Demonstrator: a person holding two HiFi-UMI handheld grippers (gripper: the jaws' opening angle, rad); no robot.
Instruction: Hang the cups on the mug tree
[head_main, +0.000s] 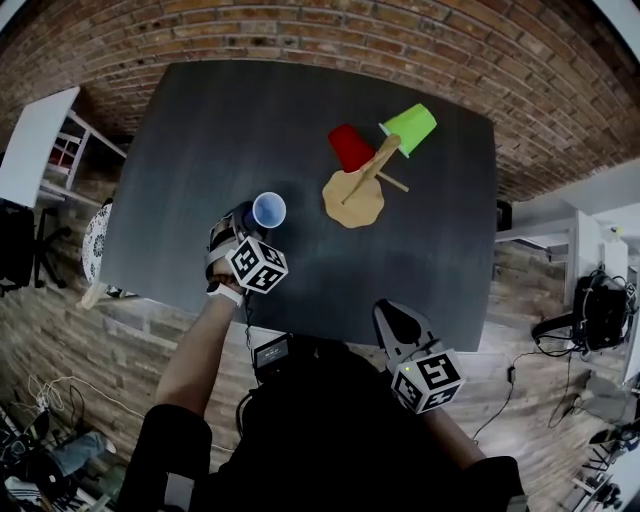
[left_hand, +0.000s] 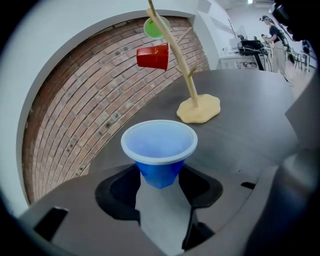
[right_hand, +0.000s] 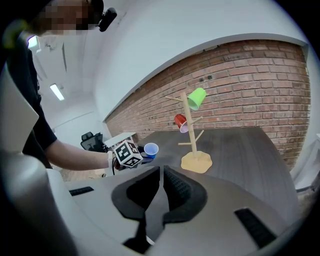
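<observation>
A blue cup (head_main: 268, 210) stands upright, mouth up, between the jaws of my left gripper (head_main: 250, 218), near the table's front left. In the left gripper view the pads press on the lower sides of the blue cup (left_hand: 159, 152), so my left gripper (left_hand: 159, 176) is shut on it. The wooden mug tree (head_main: 354, 196) stands right of centre with a red cup (head_main: 350, 147) and a green cup (head_main: 410, 128) hung on its branches. My right gripper (head_main: 396, 322) hovers at the table's front edge, shut and empty (right_hand: 161, 172), well short of the mug tree (right_hand: 196, 161).
The dark table (head_main: 200, 130) stands against a brick wall (head_main: 330, 35). A white shelf unit (head_main: 40, 140) is off its left side. Cables and gear lie on the wooden floor (head_main: 590, 300) at the right.
</observation>
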